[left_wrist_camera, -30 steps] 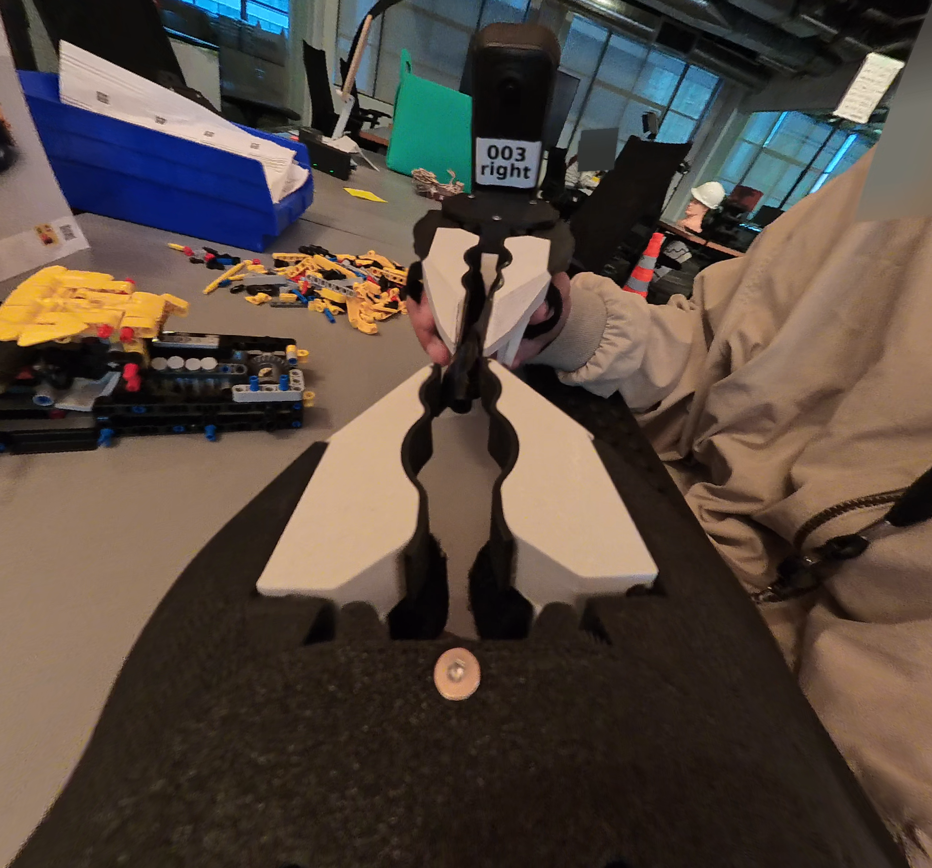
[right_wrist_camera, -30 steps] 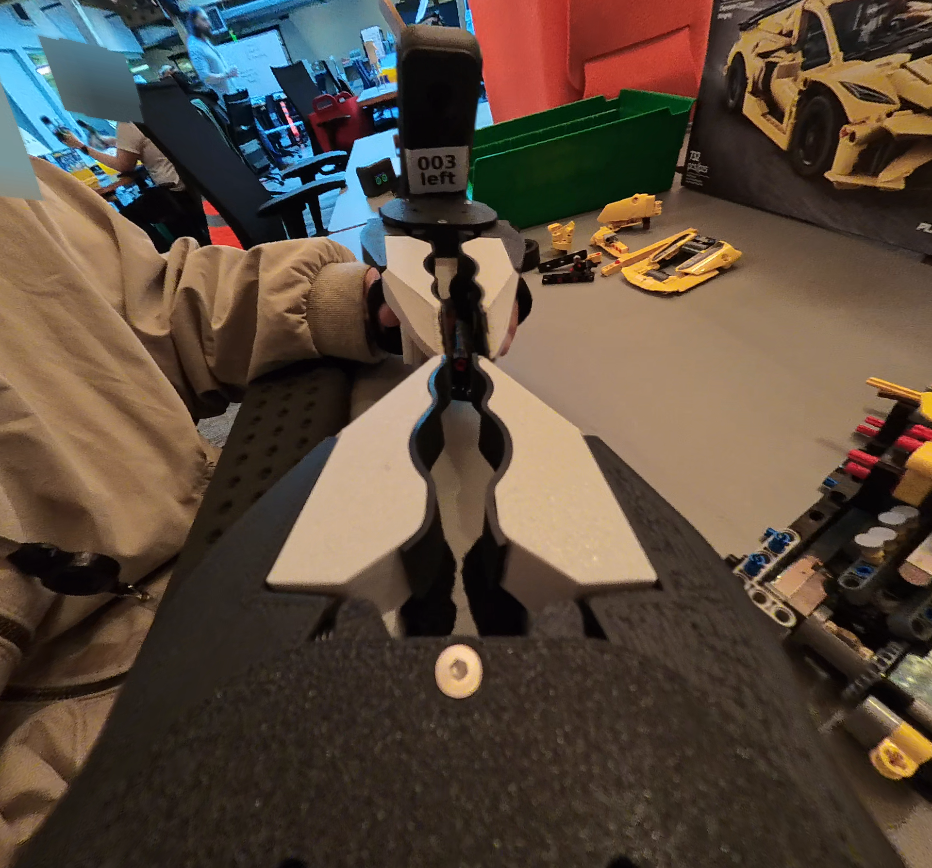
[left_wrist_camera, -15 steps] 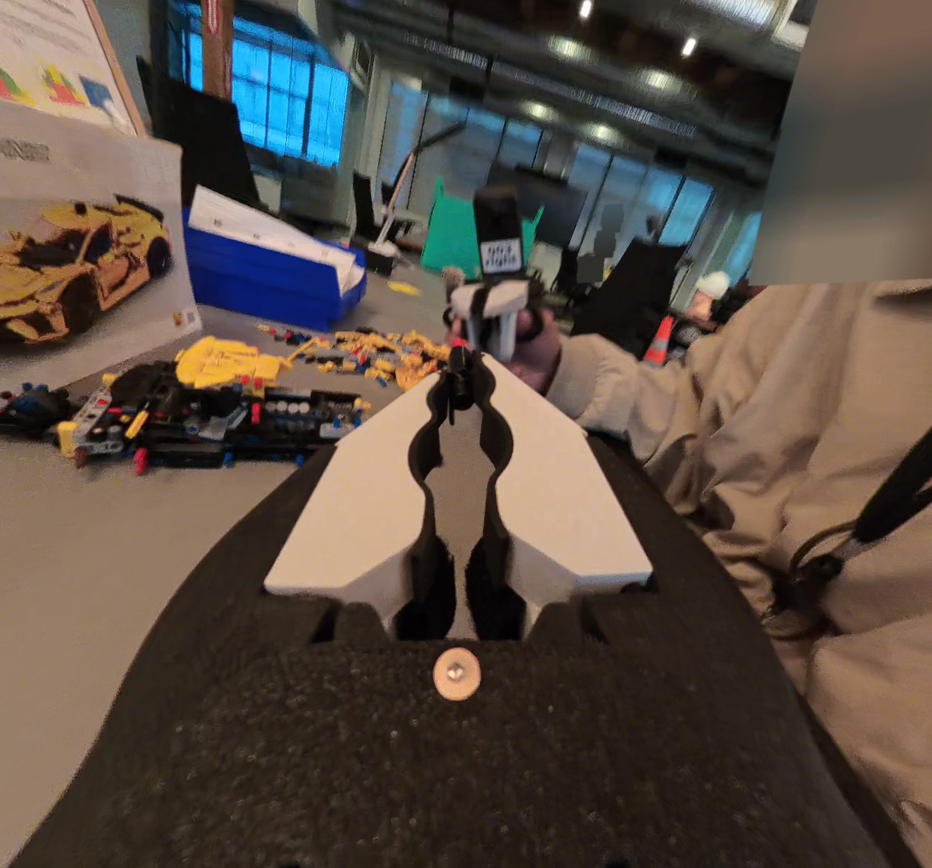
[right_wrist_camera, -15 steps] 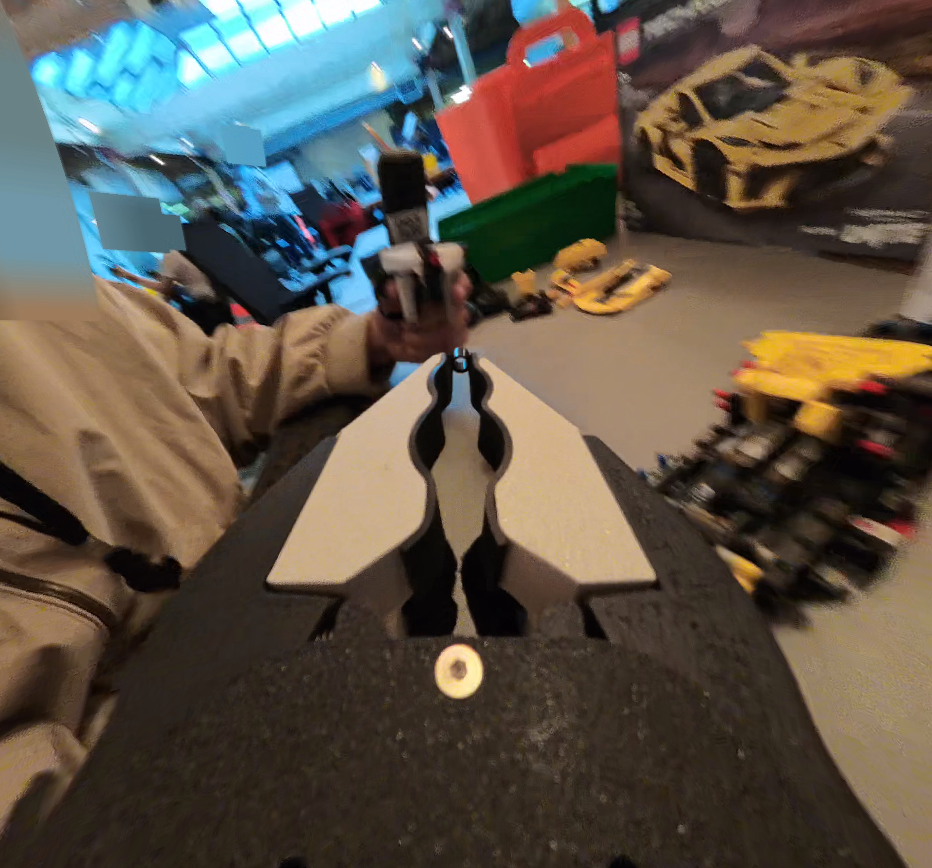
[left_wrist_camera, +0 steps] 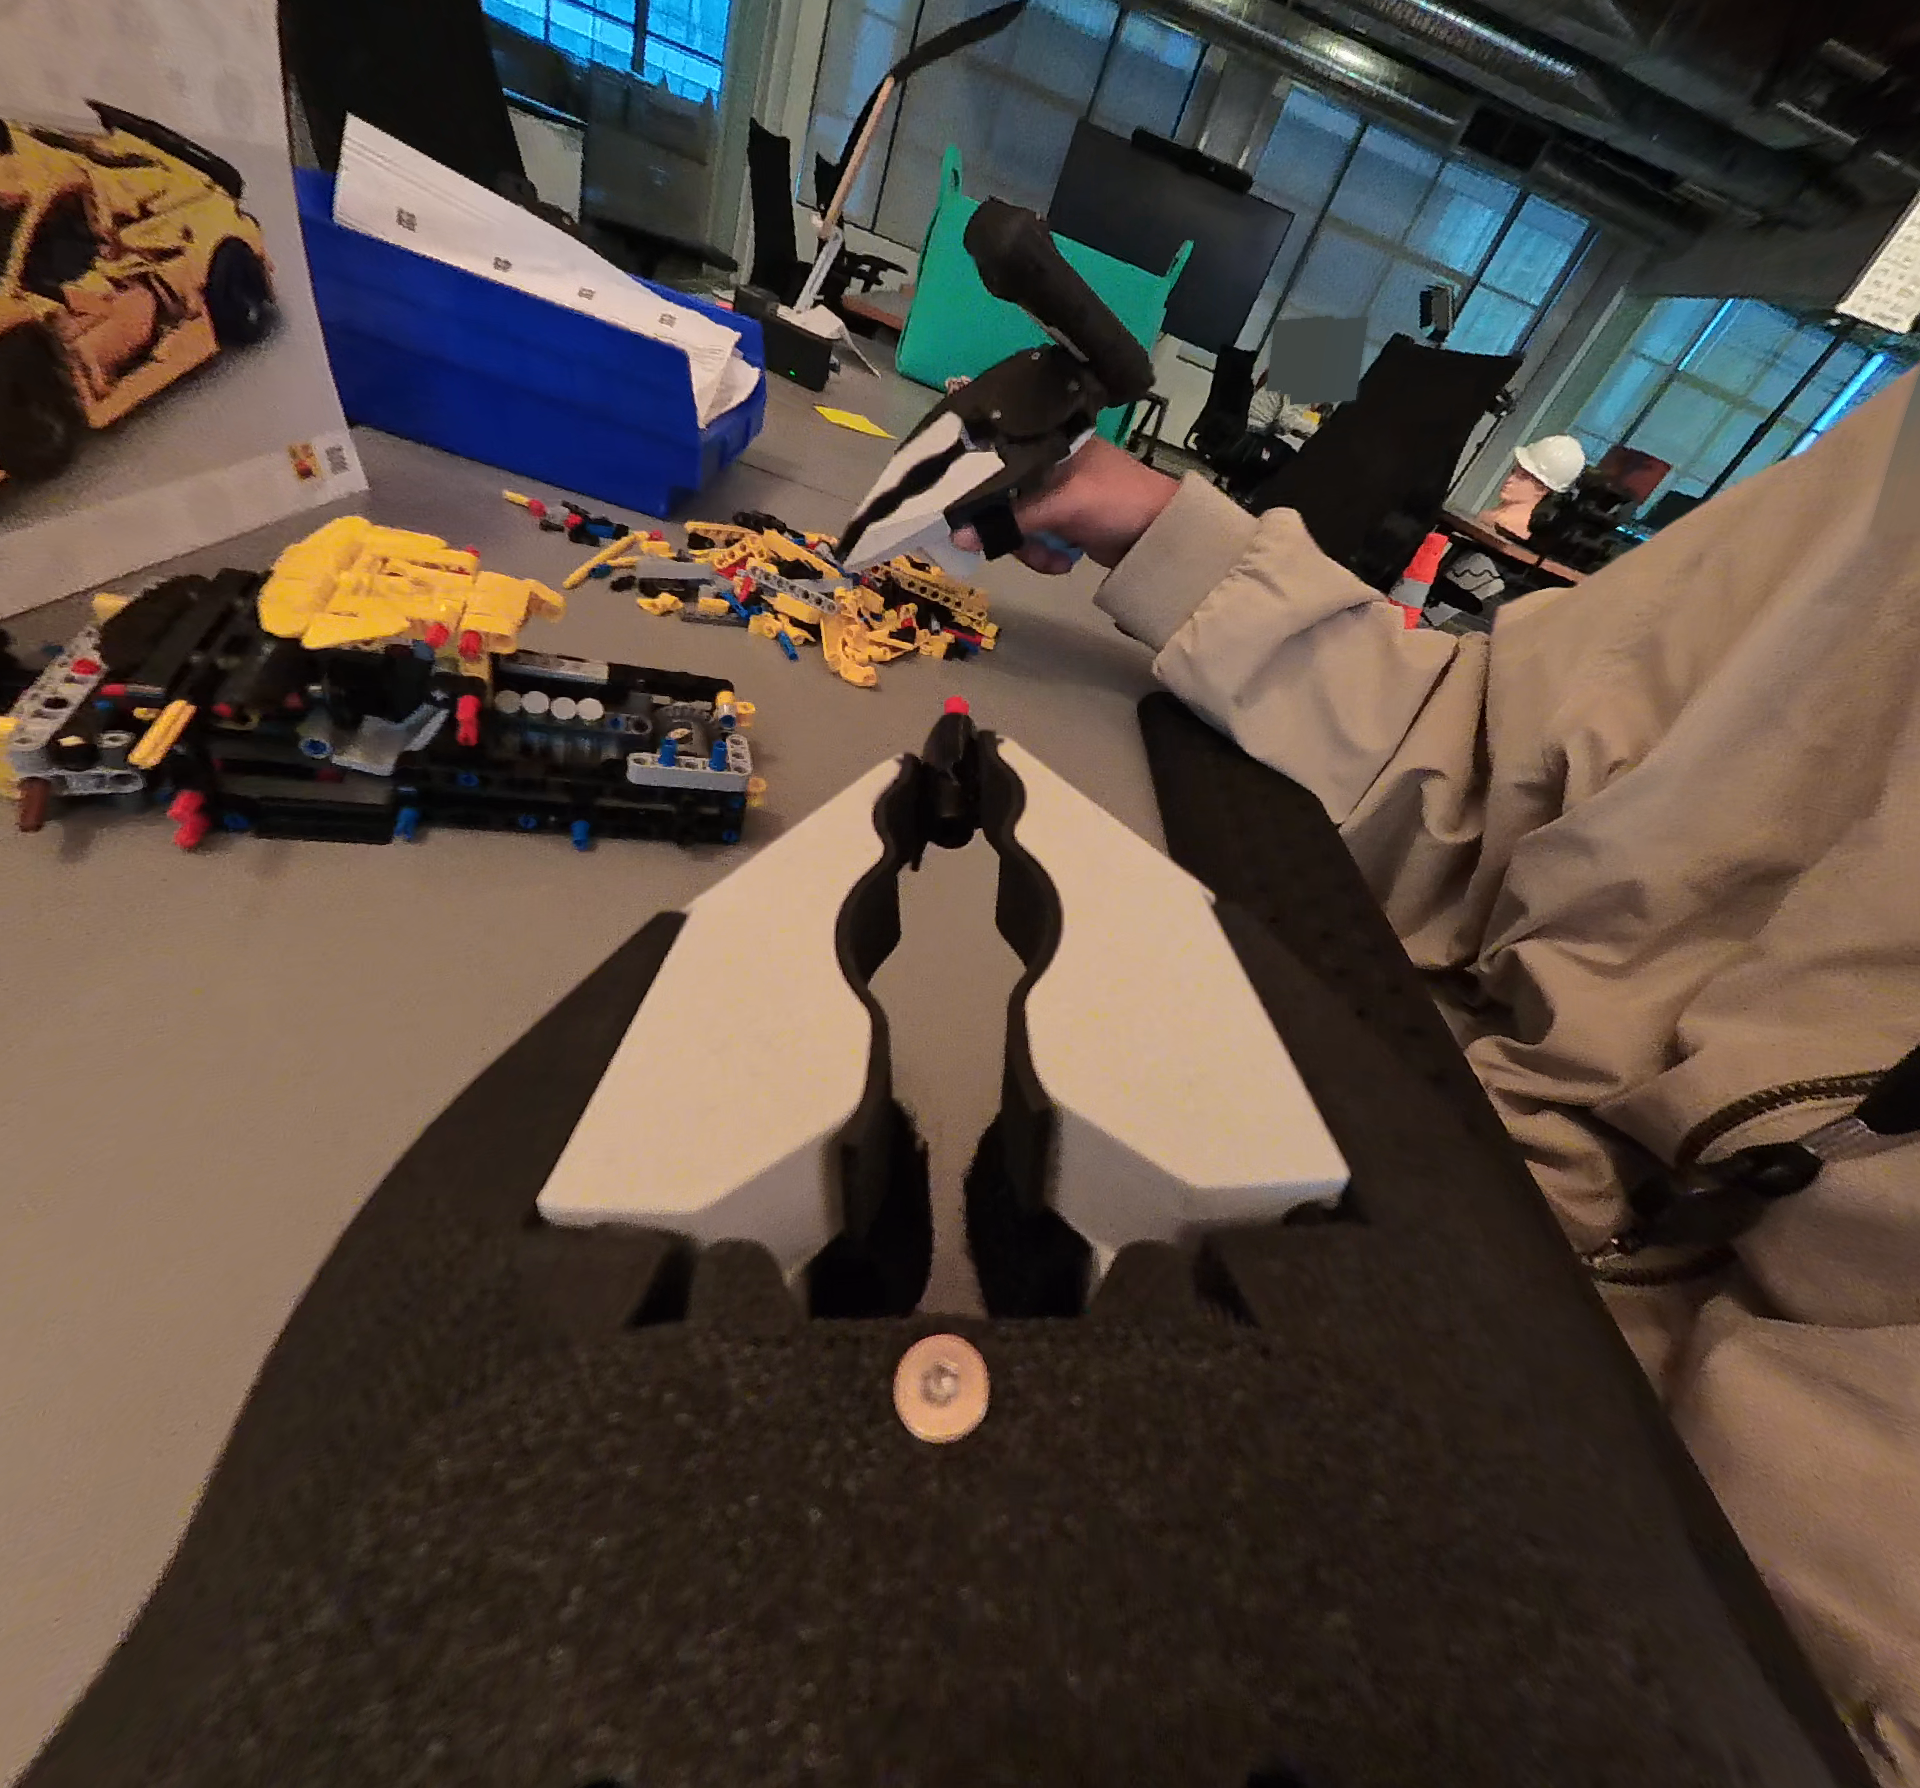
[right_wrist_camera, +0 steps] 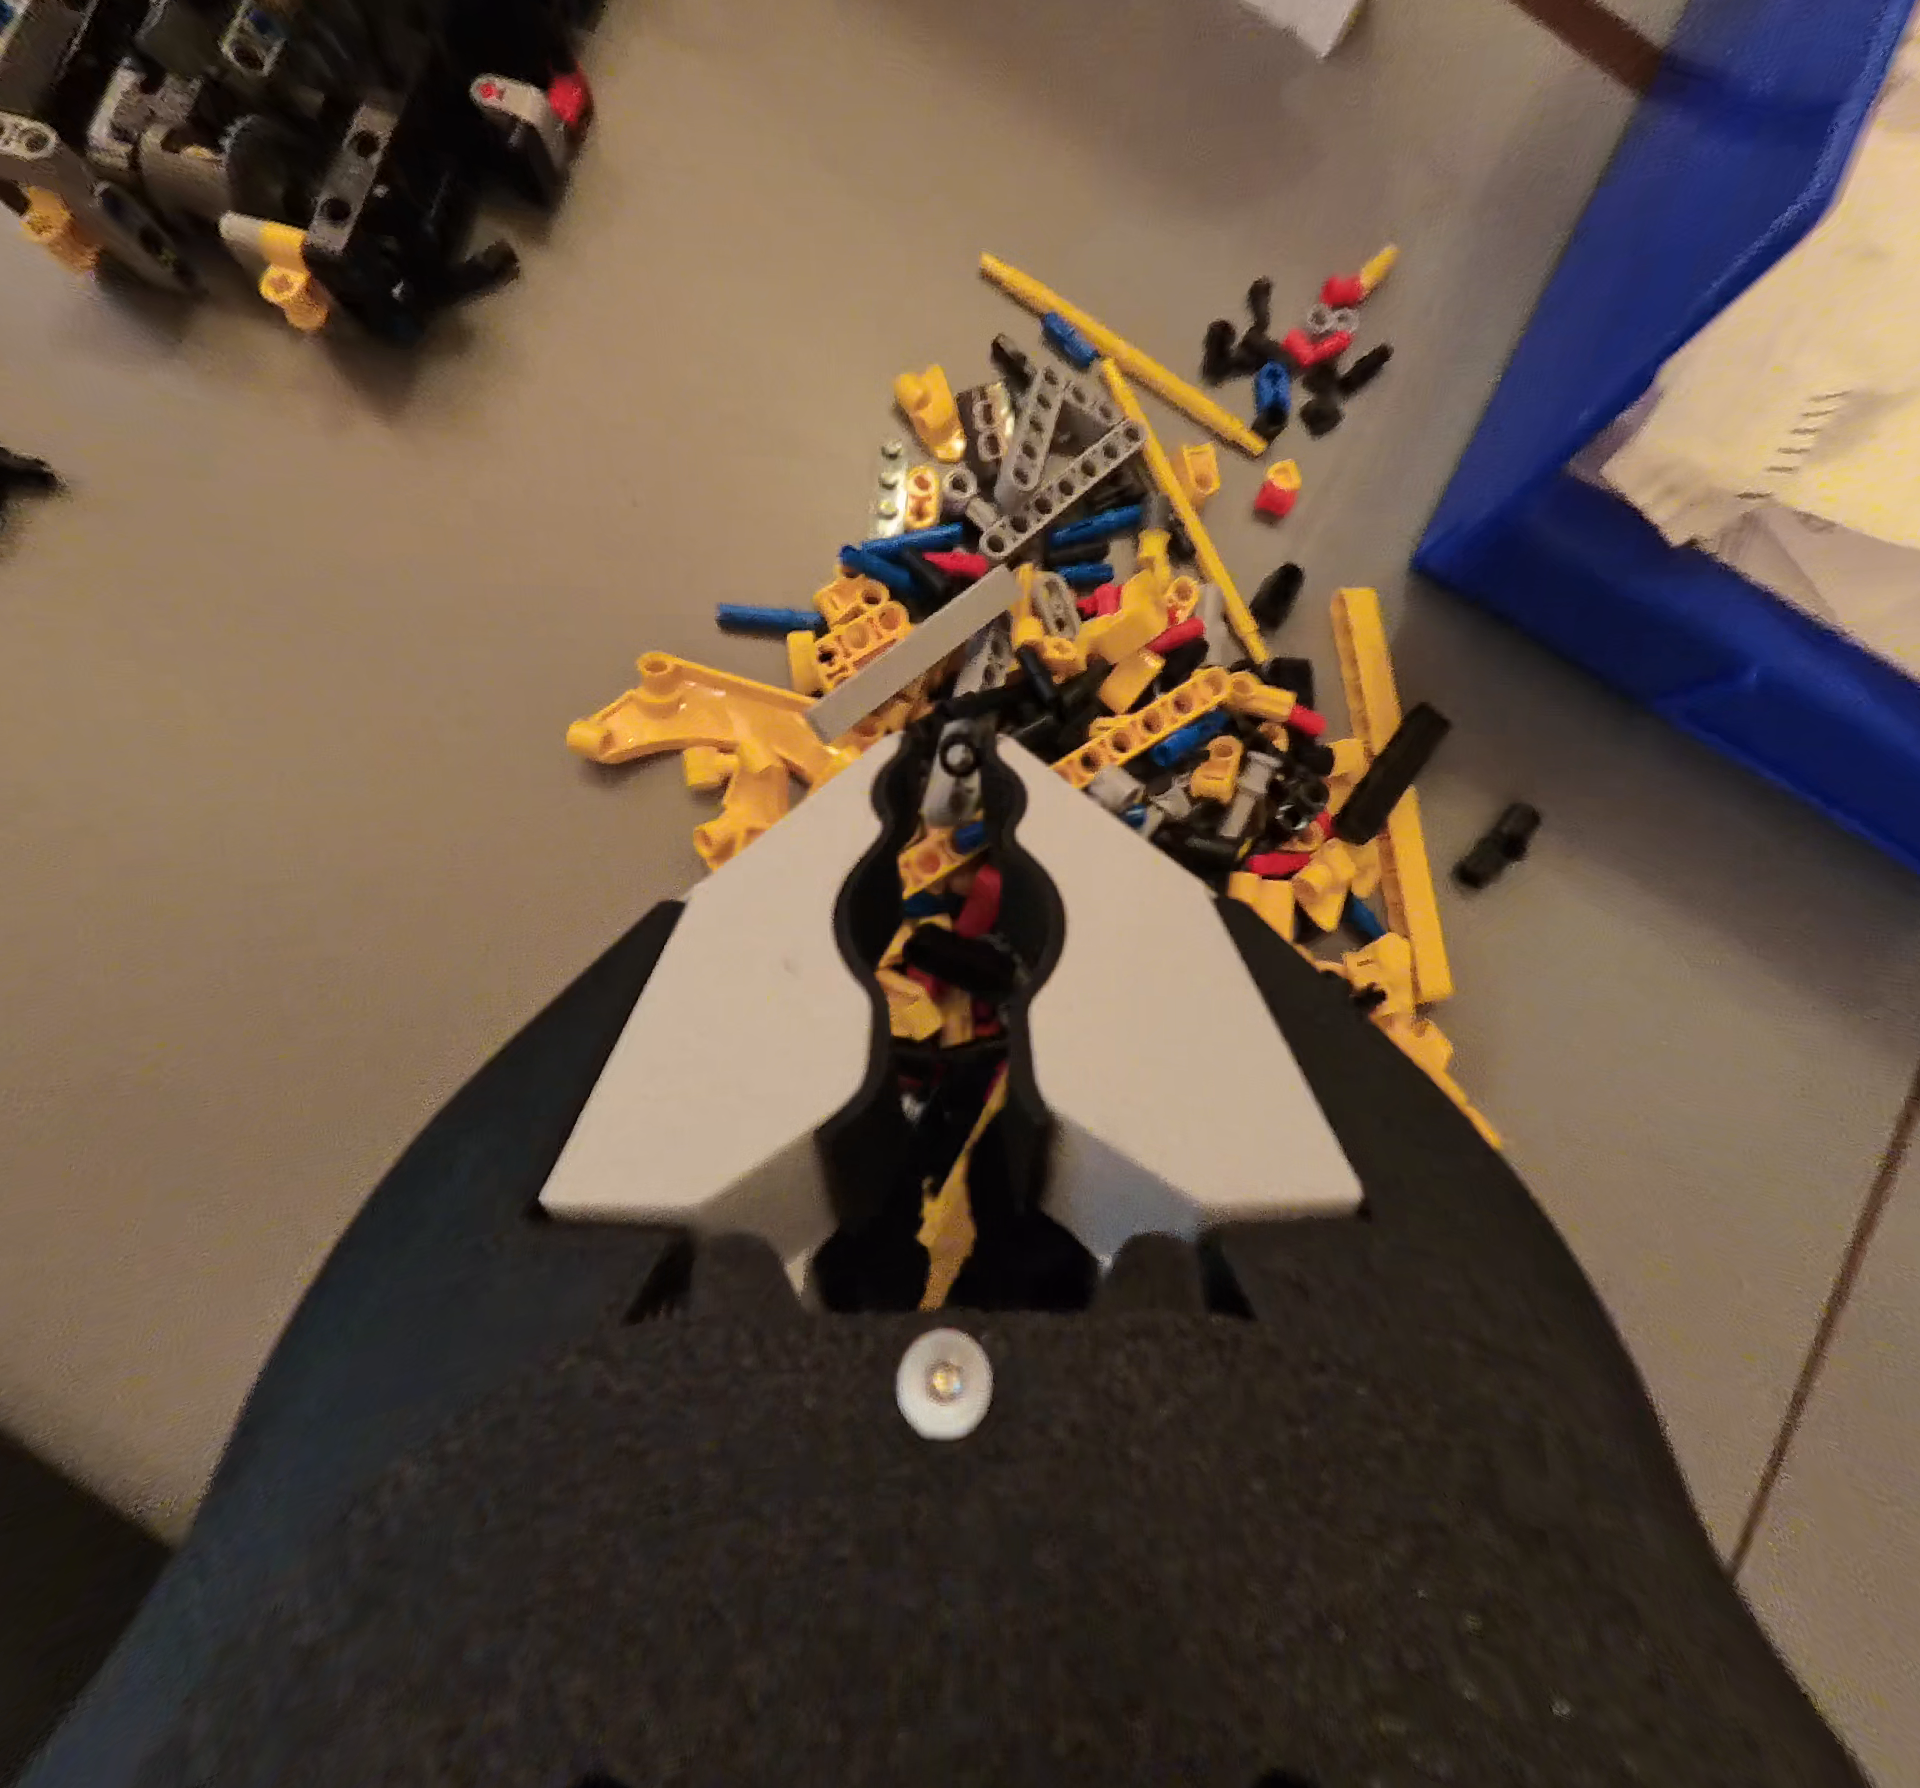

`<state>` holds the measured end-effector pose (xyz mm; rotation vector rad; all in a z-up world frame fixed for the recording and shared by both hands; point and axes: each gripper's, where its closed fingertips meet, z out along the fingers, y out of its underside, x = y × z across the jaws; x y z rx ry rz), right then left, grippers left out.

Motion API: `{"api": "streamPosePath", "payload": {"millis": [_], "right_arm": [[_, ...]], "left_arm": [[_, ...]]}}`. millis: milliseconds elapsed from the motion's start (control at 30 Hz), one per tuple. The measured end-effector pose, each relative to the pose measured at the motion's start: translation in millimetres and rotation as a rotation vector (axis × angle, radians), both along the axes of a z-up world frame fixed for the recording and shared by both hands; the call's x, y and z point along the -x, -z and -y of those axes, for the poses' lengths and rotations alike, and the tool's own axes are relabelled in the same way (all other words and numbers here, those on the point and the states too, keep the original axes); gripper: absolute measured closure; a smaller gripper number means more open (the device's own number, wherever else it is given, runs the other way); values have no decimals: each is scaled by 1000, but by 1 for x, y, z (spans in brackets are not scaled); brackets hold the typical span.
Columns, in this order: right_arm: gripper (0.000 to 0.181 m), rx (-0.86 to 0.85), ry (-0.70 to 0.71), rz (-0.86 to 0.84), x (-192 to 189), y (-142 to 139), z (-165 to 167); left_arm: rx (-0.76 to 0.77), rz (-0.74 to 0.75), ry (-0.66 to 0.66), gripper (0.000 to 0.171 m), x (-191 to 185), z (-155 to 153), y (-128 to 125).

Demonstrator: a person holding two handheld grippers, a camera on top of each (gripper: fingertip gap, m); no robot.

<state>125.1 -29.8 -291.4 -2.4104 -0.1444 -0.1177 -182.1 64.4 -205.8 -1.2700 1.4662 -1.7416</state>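
Note:
My left gripper (left_wrist_camera: 951,764) is shut on a small black piece with a red tip (left_wrist_camera: 954,708) and holds it above the grey table, right of a partly built black and yellow brick car (left_wrist_camera: 416,699). My right gripper (right_wrist_camera: 958,753) points down at a pile of loose yellow, black, blue and red pieces (right_wrist_camera: 1122,616). Its jaws are closed on a small grey piece (right_wrist_camera: 952,788) just over the pile. In the left wrist view the right gripper (left_wrist_camera: 857,549) hangs tip-down over the same pile (left_wrist_camera: 831,606), held by a hand.
A blue bin with white paper bags (left_wrist_camera: 520,388) stands behind the pile and shows at the right in the right wrist view (right_wrist_camera: 1714,450). A box with a yellow car picture (left_wrist_camera: 125,284) stands far left. A tan sleeve (left_wrist_camera: 1455,751) crosses a black mat (left_wrist_camera: 1278,907). One gripper's finger ends stand about 35 centimetres off the other's.
The two grippers were tip to tip a second ago and have come apart. The right gripper has swung away and down over the loose pile. The left gripper keeps its black and red piece.

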Motion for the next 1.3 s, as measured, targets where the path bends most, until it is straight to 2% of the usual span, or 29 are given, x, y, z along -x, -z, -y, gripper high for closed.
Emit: {"api": "streamPosePath", "payload": {"millis": [133,167,233,300,367,433,500,567,667,833,967,1300], "right_arm": [[167,-69,20,18,0,-19,-5],[166,-101,6,-1,9,-28,-10],[165,-227,-128,-156,66,-53,-31],[166,-371,-360,-393,153,-81,-48],[165,-439,-547,-617,231,-94,-54],[162,-430,-607,-700,273,-86,-63],[163,-454,-620,-755,291,-88,-69],[167,-472,-654,-789,304,-95,-67],[172,-436,-662,-728,310,-84,-68],[173,-458,-656,-768,306,-89,-67],[178,-447,-653,-733,308,-84,-69],[178,-421,-653,-784,304,-81,-68]], "left_arm": [[5,4,31,161,-3,9,0],[4,8,40,161,-3,11,-1],[-3,18,46,161,-3,13,-2],[-3,22,56,161,-2,15,-3],[-7,24,61,161,-2,16,-2],[-10,21,70,161,-1,18,-2],[-20,18,78,161,0,21,-1],[-32,18,90,161,0,25,0],[-24,24,106,161,-1,28,-1],[-30,27,105,161,0,28,-2],[-27,24,111,161,-1,30,-1],[-15,-7,109,161,0,29,2]]}}
